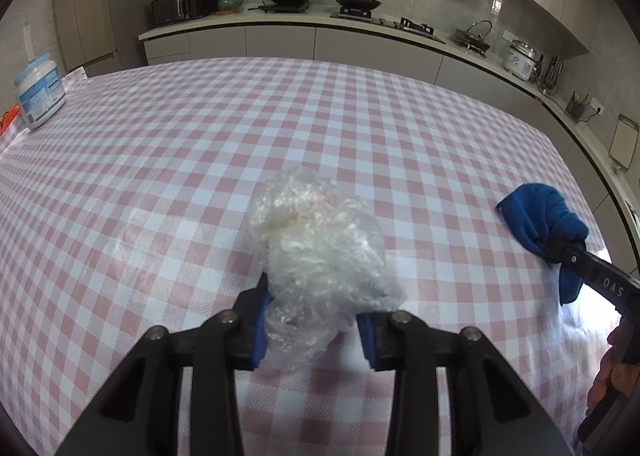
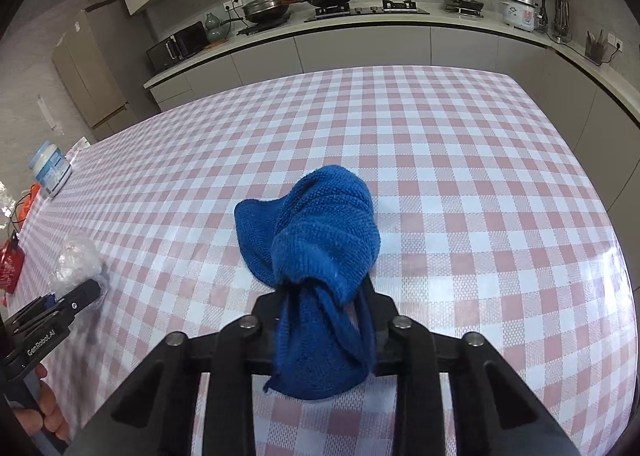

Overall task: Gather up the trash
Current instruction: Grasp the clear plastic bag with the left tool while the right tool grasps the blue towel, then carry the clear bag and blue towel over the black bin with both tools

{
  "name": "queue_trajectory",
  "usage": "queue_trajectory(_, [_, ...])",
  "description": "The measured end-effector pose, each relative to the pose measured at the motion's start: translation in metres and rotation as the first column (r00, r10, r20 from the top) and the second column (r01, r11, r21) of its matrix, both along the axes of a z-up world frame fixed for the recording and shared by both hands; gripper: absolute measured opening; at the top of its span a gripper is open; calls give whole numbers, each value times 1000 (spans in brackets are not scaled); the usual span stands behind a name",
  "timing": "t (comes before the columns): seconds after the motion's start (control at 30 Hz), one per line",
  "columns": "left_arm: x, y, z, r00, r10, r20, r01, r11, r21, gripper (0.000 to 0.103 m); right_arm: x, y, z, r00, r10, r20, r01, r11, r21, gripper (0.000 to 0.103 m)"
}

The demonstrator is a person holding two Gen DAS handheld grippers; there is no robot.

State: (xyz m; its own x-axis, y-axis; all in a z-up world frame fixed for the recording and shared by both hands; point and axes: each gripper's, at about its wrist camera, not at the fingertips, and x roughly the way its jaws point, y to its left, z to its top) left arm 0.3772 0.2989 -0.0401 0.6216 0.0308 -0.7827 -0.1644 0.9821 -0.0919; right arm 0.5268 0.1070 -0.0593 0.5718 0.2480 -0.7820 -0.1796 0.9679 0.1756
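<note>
Trash pickup underway: your left gripper [image 1: 312,316] clamps the crumpled plastic bag [image 1: 320,244], right gripper [image 2: 324,312] pinches the blue cloth [image 2: 316,232]; lift next.

Both cameras sit low and close over the checked counter [image 1: 360,116], each looking forward along its own hand-held gripper toward the far kitchen wall. The left view covers the left part, the right view the right; both share the middle and the white jar [image 1: 39,90] far left.
</note>
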Motion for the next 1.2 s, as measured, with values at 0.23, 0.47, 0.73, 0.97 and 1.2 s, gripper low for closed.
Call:
queue_trajectory(0.23, [-28,-21,29,998,-30,63,30,999,-11,37,-38,-12,26,999,13,48,-15,999,37,24])
queue_trajectory(0.47, [-60,-55,51,991,-85,101,89,996,-27,37,-93,-34,57,993,18,113,-24,999,49,24])
queue_trajectory(0.73, [-96,-104,62,981,-154,113,161,986,-47,37,-158,-78,78,987,10,159,-20,998,63,23])
queue_trajectory(0.97, [-113,-152,73,968,-215,129,223,973,-54,37,-205,-135,98,980,-43,196,31,997,64,23])
queue_trajectory(1.2, [-126,-213,81,950,-278,139,288,956,-60,37,-250,-210,106,969,-125,212,110,991,80,23])
